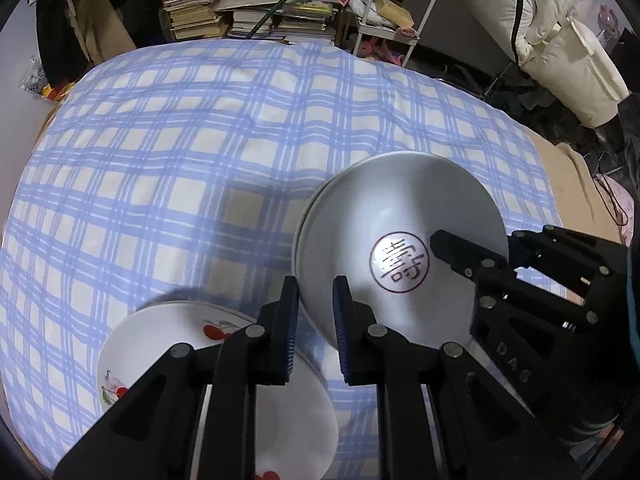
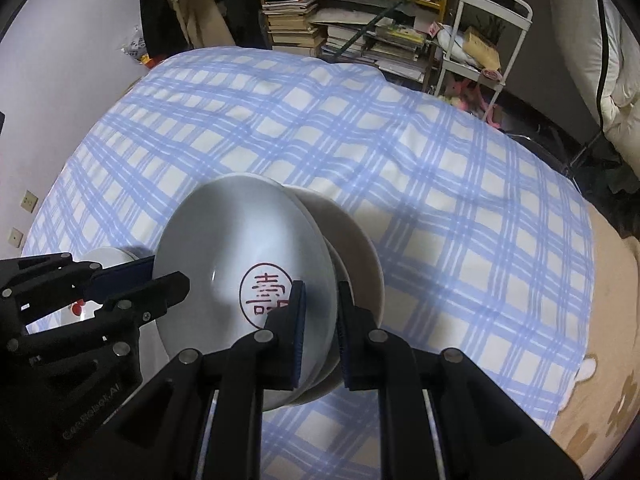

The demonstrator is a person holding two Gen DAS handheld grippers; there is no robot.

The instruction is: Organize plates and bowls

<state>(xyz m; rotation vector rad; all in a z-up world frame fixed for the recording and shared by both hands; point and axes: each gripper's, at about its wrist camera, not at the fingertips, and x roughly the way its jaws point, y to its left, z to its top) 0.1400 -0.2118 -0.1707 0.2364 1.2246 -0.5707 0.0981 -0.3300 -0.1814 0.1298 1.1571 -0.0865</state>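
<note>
A white bowl with a red round character mark (image 1: 400, 248) (image 2: 240, 264) is held tilted on edge above the bed, with a second white bowl (image 2: 356, 252) nested behind it. My right gripper (image 2: 321, 304) is shut on the near rims of these bowls. My left gripper (image 1: 316, 304) clamps the bowls' opposite rim; in the right wrist view (image 2: 160, 280) its fingers straddle that rim. A white plate with red cherry prints (image 1: 168, 344) lies on the bed under my left gripper, and also shows in the right wrist view (image 2: 108, 258).
The bed is covered by a blue-and-white plaid sheet (image 1: 200, 128). Stacked books on a shelf (image 1: 240, 12) and a white wire cart (image 1: 396, 4) stand beyond its far edge. A beige blanket (image 2: 600, 360) lies at the right.
</note>
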